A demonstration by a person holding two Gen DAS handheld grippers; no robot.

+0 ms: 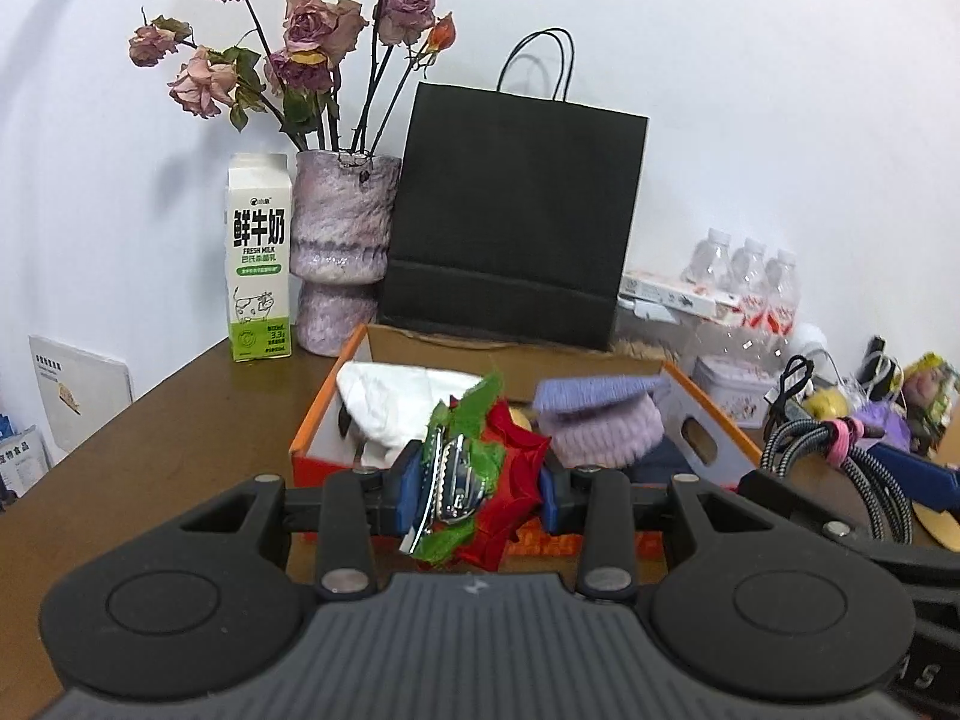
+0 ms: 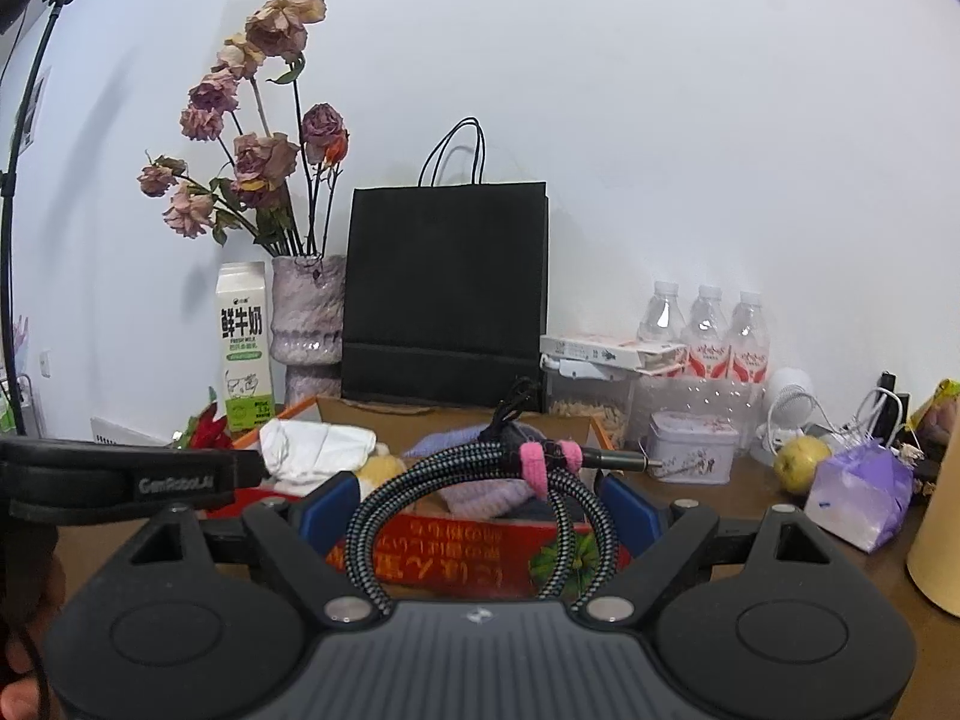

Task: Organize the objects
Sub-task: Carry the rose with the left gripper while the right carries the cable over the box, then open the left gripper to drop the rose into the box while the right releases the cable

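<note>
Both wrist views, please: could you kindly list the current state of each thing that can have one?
Left gripper: shut on red-and-green artificial flower hair clip.
Right gripper: closed on coiled braided black-and-white cable, bundled by pink straps.
Orange-rimmed cardboard box: open, holding white cloth and lilac knitted hat.
Black paper bag: upright.
Green-and-white milk carton: upright, closed.
Dried roses: wilted, in mottled purple vase.
</note>
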